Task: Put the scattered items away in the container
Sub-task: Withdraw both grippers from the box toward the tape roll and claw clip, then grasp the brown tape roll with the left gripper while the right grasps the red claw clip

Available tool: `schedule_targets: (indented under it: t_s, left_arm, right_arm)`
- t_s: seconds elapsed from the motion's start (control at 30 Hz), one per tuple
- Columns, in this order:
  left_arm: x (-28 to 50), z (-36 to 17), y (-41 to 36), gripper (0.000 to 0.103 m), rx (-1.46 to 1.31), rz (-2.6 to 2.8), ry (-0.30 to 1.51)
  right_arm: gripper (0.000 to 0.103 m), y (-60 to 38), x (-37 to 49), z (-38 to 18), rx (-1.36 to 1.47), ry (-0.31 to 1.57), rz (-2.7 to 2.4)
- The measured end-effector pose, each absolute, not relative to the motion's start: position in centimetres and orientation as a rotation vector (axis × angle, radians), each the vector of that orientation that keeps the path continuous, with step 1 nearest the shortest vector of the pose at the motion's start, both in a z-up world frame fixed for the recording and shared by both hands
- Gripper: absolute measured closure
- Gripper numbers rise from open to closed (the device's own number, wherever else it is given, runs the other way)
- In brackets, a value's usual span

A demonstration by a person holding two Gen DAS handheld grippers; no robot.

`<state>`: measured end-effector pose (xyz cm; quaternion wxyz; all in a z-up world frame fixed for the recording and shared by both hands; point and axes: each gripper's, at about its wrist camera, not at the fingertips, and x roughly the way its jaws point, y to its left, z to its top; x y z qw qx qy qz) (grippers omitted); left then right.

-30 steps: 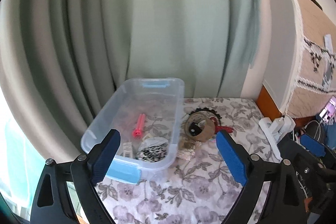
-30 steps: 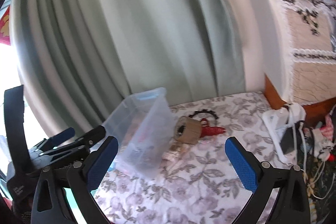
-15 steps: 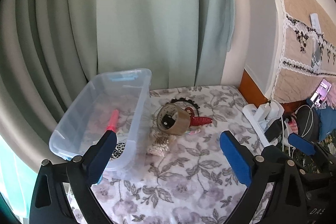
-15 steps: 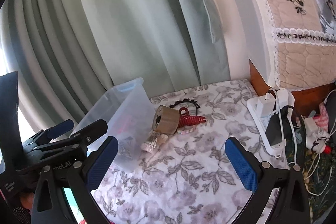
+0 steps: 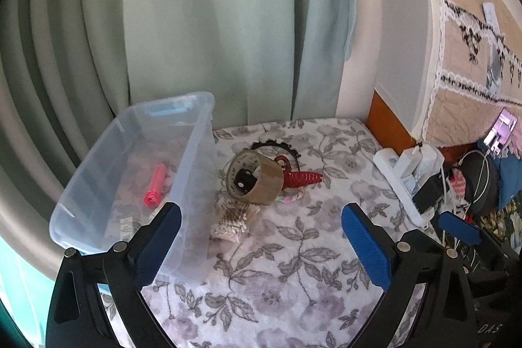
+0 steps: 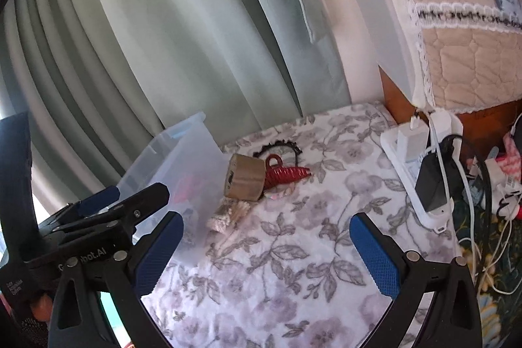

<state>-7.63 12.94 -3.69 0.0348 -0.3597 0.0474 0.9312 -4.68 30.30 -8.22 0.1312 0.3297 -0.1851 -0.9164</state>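
Note:
A clear plastic bin point(image 5: 192, 152) point(image 6: 192, 152) stands at the left on a floral cloth, with a pink tube point(image 5: 155, 185) inside. Beside its right wall lie a brown tape roll point(image 5: 254, 181) point(image 6: 244, 181), a red ridged clip point(image 5: 301, 176) point(image 6: 285, 173), a black toothed headband point(image 5: 274, 145) point(image 6: 277, 147) and a pack of cotton swabs point(image 5: 233, 219) point(image 6: 230, 214). My left gripper point(image 5: 261, 245) is open and empty, hovering in front of the pile. My right gripper point(image 6: 266, 250) is open and empty, further right; the left gripper shows at its left point(image 6: 107, 217).
A white power strip point(image 5: 404, 178) point(image 6: 421, 165) with chargers and cables lies along the cloth's right edge. Green curtains hang behind. A quilted, lace-trimmed cover point(image 6: 456, 31) drapes furniture at the right. Cluttered items lie at the far right.
Both grippers have swung right and come closer, so the bin slid left in view and the pile beside it is now central. Both stayed open.

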Motion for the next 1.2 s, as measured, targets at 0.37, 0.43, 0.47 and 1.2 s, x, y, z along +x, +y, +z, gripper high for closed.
schedule_targets:
  t_s: [0.37, 0.43, 0.47, 1.2]
  left_arm:
    - [-10.9, -6.2, 13.9, 0.004, -1.126, 2.821, 0.108]
    - [-11.7, -6.4, 14.1, 0.004, -1.113, 2.811, 0.098]
    - [-12.0, -6.5, 14.2, 0.004, -1.111, 2.806, 0.095]
    - [-19.7, -11.9, 14.1, 0.003, -1.272, 2.69, 0.037]
  right_arm:
    - [0.0, 31.6, -7.3, -10.3, 1.016, -0.542, -2.683]
    - [0.0, 31.9, -8.1, -10.6, 1.024, -0.564, -2.677]
    - [0.0, 32.0, -8.4, -10.8, 1.028, -0.574, -2.673]
    - [0.0, 31.9, -16.3, -15.3, 1.245, -0.52, -2.562]
